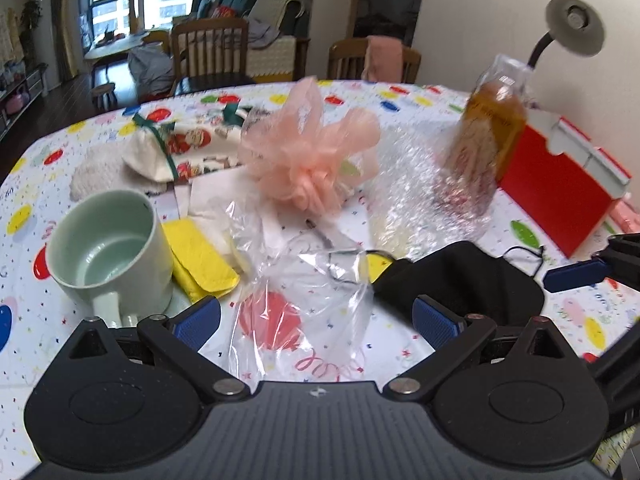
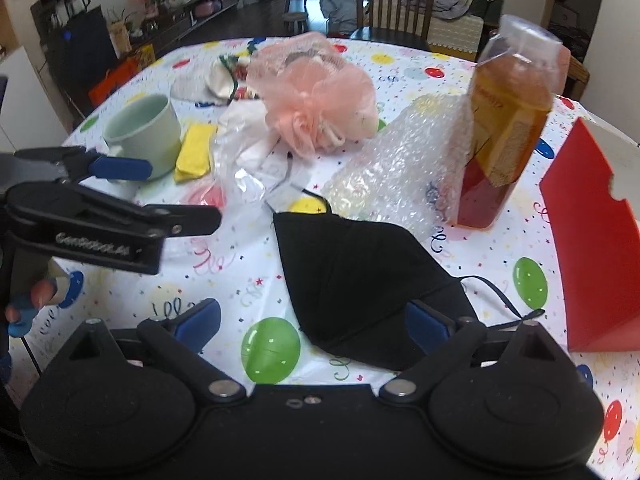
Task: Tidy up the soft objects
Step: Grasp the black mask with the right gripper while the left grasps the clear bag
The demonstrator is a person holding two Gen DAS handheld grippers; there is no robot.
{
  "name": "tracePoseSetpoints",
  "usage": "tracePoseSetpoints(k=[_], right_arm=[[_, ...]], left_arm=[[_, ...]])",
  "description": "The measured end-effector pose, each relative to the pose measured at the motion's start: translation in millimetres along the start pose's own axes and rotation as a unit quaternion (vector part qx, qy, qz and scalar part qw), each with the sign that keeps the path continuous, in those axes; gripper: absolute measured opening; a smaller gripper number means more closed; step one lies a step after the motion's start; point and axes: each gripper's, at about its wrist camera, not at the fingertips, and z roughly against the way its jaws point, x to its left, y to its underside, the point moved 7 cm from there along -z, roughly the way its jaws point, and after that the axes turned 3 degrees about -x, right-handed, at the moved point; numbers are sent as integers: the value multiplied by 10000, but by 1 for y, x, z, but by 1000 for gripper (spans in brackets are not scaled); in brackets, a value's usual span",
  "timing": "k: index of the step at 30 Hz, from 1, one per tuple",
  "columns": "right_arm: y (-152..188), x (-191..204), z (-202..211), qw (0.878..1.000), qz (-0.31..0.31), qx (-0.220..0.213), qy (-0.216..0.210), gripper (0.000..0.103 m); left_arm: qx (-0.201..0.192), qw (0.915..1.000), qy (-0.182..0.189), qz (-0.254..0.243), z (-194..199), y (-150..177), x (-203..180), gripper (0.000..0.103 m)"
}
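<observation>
Left wrist view: left gripper (image 1: pixel 316 318) spread wide, holding nothing, over a clear plastic bag (image 1: pixel 308 292) on the worktop (image 1: pixel 40 184).
Right wrist view: right gripper (image 2: pixel 314 322) spread, holding nothing; black face mask (image 2: pixel 360 276) lies flat between its fingers, just short of the red box (image 2: pixel 596 256).
Other soft things: pink mesh pouf (image 1: pixel 308 160), bubble wrap (image 2: pixel 392 172), yellow cloth (image 1: pixel 200 256).
Step, likely: pinch the mask.
Technique: close on the folded body, not the ear loop; lift clear of the amber bottle (image 2: pixel 508 128).
Writing: left gripper's side carries white lettering, unreadable; bottle label blurred.
</observation>
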Motion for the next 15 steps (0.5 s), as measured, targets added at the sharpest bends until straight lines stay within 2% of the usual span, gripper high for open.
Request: tracePoseSetpoints(k=[5, 11, 15], right_arm=[[1, -1, -17, 9999, 103, 99, 80, 95], [-1, -2, -31, 9996, 203, 129, 133, 92], [-2, -6, -39, 9996, 89, 170, 185, 85]], left_arm=[[181, 9995, -235, 114, -21, 3, 2, 103], [217, 9989, -403, -27, -39, 1, -4, 103], [312, 9980, -511, 193, -51, -1, 2, 102]])
